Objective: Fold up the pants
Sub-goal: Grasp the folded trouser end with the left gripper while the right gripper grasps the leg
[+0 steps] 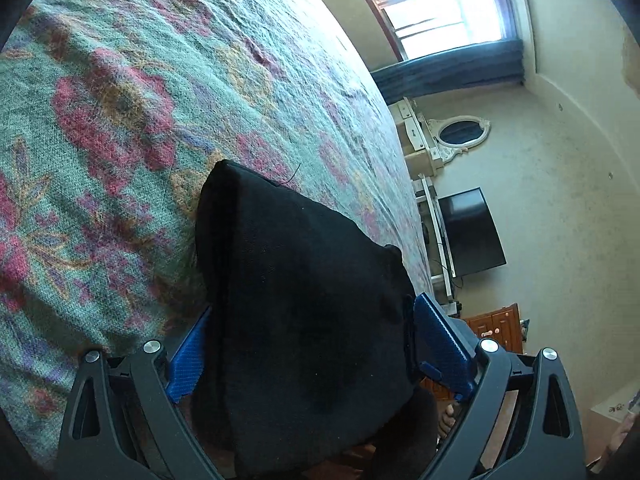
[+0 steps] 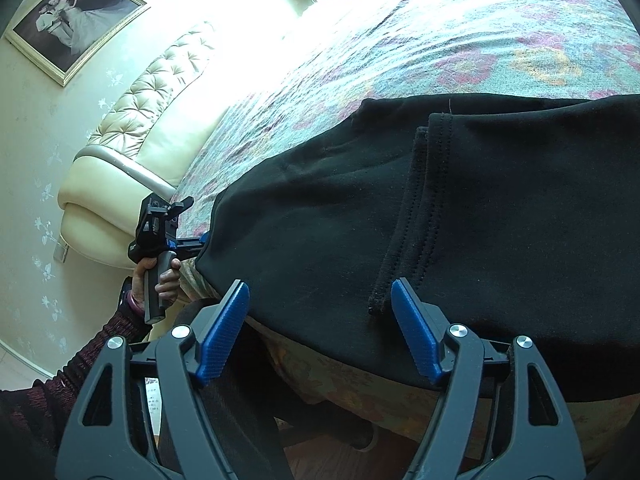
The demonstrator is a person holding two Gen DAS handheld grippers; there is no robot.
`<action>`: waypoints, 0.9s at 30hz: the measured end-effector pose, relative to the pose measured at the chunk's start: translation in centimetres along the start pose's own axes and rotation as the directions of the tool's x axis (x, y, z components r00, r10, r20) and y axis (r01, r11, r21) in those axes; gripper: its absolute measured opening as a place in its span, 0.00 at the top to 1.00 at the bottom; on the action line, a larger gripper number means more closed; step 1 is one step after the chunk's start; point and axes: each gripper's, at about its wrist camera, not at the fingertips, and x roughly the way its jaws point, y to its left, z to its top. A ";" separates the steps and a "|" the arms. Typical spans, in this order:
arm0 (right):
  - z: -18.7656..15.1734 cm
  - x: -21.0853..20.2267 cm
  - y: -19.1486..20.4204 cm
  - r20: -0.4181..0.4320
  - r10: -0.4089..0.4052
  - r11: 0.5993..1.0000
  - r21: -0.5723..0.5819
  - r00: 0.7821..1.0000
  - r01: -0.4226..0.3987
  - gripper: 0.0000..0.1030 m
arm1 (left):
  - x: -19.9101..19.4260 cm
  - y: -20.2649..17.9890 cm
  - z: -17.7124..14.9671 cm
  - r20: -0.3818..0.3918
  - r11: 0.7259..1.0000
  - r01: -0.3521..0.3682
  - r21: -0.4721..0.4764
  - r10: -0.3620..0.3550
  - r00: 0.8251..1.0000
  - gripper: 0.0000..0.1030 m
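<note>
we're working at the near edge of a bed, floral bedspread (image 1: 132,92) in teal, red and orange lying across it. black pants (image 2: 400,208) are lying folded on the spread, near edge hanging a little over the side of the mattress.

starting at the left: left gripper (image 1: 316,356) is straddling a thick folded end of the pants, black fabric filling the whole gap between its blue pads (image 1: 440,344). both pads are sitting against the cloth, so we're reading it as clamped on the pants. right wrist view is showing the same gripper from the side at the pants' left end, a hand (image 2: 160,276) wrapping its handle, dark knit sleeve (image 2: 92,356) behind it.

moving right: right gripper (image 2: 320,332) is hovering at the near edge of the pants, jaws spread wide. blue fingers (image 2: 222,336) are sitting apart, not pressing anything; a stitched hem flap (image 2: 416,216) is ending just inside the right finger. released, nothing gripped.

background, left to right in the right wrist view: framed photo (image 2: 76,28) on the wall, cream tufted headboard (image 2: 156,92). left wrist view is showing a window (image 1: 436,4), oval mirror (image 1: 460,132) and dark tv screen (image 1: 472,232) past the bed.
</note>
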 end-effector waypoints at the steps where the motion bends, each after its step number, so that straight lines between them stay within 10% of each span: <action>1: 0.0 -0.1 0.0 0.002 0.000 1.000 0.001 1.000 0.000 0.29 | 0.0 0.0 0.0 0.001 1.000 -0.006 -0.007 0.006 1.000 0.17; 4: -0.1 -0.2 -0.2 0.006 0.002 1.000 0.008 1.000 -0.002 0.29 | 1.1 0.8 -0.5 -0.060 0.992 -0.125 -0.029 0.123 0.991 0.73; 12: -0.1 -1.1 -0.4 0.028 -0.005 1.000 0.012 1.000 0.005 0.29 | 0.9 -2.2 -1.1 0.010 0.992 -0.127 -0.021 0.128 0.992 0.83; 17: 0.0 -3.1 -1.1 0.083 -0.009 0.999 0.037 0.996 0.006 0.29 | 0.1 -8.3 -1.1 0.050 0.999 0.034 0.041 -0.036 0.998 0.84; 27: -0.8 -6.9 -3.9 0.182 -0.009 0.992 0.126 0.983 -0.014 0.29 | 9.9 -22.6 -3.9 -0.112 0.953 0.183 0.242 -0.160 0.981 0.84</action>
